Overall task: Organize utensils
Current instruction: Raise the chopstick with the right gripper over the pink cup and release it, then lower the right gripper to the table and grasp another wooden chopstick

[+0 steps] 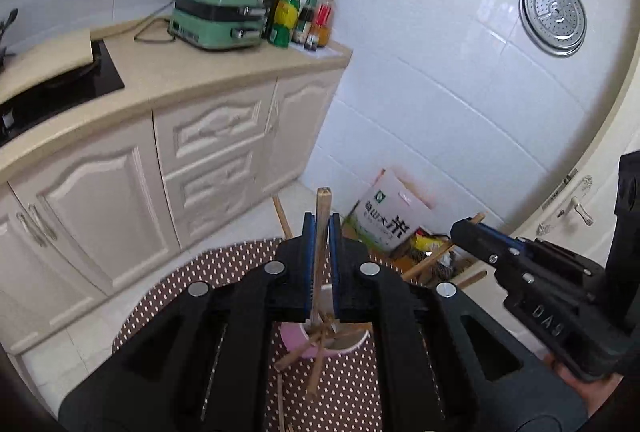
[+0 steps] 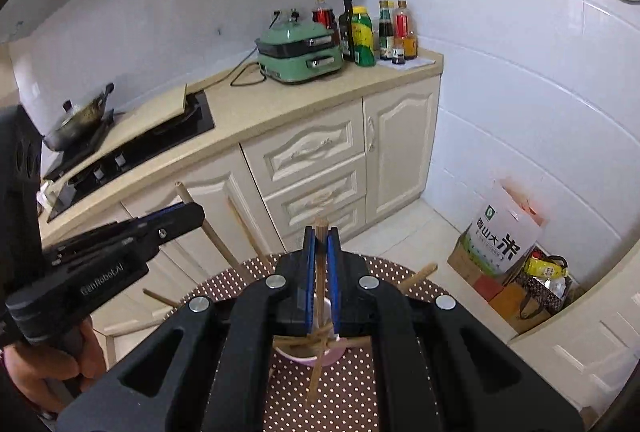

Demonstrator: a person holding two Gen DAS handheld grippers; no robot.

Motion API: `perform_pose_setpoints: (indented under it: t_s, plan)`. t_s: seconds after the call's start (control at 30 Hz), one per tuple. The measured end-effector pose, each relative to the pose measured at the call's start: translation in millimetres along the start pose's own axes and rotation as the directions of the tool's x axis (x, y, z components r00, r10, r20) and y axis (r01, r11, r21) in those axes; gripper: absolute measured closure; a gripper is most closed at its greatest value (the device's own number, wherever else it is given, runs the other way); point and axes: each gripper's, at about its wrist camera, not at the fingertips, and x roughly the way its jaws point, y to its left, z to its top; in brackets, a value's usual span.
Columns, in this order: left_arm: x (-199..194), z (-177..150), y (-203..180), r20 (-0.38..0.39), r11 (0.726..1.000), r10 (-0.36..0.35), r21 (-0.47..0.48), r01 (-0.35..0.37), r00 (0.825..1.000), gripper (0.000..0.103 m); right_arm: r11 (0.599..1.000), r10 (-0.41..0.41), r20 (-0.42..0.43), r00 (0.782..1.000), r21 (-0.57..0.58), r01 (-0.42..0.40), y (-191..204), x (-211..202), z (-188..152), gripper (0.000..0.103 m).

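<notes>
My left gripper (image 1: pixel 322 222) is shut on one wooden chopstick (image 1: pixel 323 202), which stands nearly upright with its top above the blue pads. Its lower end reaches into a pink cup (image 1: pixel 294 342) that holds several chopsticks, on a brown polka-dot tablecloth (image 1: pixel 224 272). My right gripper (image 2: pixel 321 232) is likewise shut on a chopstick (image 2: pixel 320 272) above the same pink cup (image 2: pixel 334 354). In the left wrist view the right gripper (image 1: pixel 466 228) comes in from the right. In the right wrist view the left gripper (image 2: pixel 188 212) comes in from the left.
Beyond the round table (image 2: pixel 400 272) runs a kitchen counter (image 2: pixel 280 108) with a green appliance (image 2: pixel 300 56), bottles (image 2: pixel 362 36) and a stove with a wok (image 2: pixel 80 120). A rice bag (image 2: pixel 500 236) and boxes stand on the floor by the tiled wall. Wooden rods (image 1: pixel 282 216) poke up past the table rim.
</notes>
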Motion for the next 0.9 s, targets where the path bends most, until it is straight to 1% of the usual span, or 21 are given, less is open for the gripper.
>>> perform_pose_setpoints:
  t_s: [0.07, 0.13, 0.17, 0.2, 0.23, 0.33, 0.47, 0.6, 0.77, 0.9]
  plan:
    - [2, -2, -1, -0.038, 1.000, -0.010, -0.008, 0.010, 0.999, 0.093, 1.000, 0.004, -0.017, 1.000, 0.012, -0.004, 0, 1, -2, 0.098]
    - [1, -4, -3, -0.057, 1.000, -0.017, -0.004, 0.017, 0.998, 0.087, 1.000, 0.009, -0.037, 0.999, 0.025, -0.008, 1, 1, -6, 0.097]
    - [-1, -5, -4, -0.059, 1.000, -0.017, -0.002, 0.017, 0.998, 0.072, 0.999, 0.014, -0.042, 0.999, 0.033, -0.013, 2, 0, -7, 0.097]
    - [-3, -6, -6, -0.061, 1.000, -0.017, 0.001, 0.017, 0.998, 0.051, 0.999, 0.017, -0.044, 0.999, 0.040, -0.015, 3, -2, -8, 0.097]
    - [-7, -8, -8, -0.054, 1.000, -0.017, 0.005, 0.017, 0.998, 0.049, 0.999, 0.014, -0.047, 0.999, 0.042, -0.012, 4, -5, -9, 0.097]
    - [-20, -9, -13, -0.051, 0.999, -0.026, 0.020, 0.027, 0.998, 0.049, 0.998, 0.016, -0.037, 0.999, 0.060, -0.014, 6, -16, -11, 0.097]
    - [-43, -11, -13, -0.027, 0.999, -0.043, 0.017, 0.043, 0.999, 0.048, 0.997, 0.009, -0.013, 1.000, 0.079, -0.007, 10, -33, -14, 0.095]
    - [-66, -18, -10, -0.010, 0.999, -0.039, 0.028, 0.039, 0.999, 0.048, 0.996, 0.004, 0.013, 1.000, 0.093, -0.005, 17, -55, -20, 0.095]
    - [-94, -35, -3, -0.009, 0.998, -0.038, 0.040, 0.038, 0.999, 0.048, 0.995, 0.011, 0.029, 1.000, 0.098, -0.014, 33, -82, -36, 0.095]
    - [-109, -56, 5, -0.034, 0.998, -0.046, 0.032, 0.047, 0.998, 0.048, 0.994, 0.028, 0.020, 0.999, 0.104, -0.030, 47, -92, -54, 0.095]
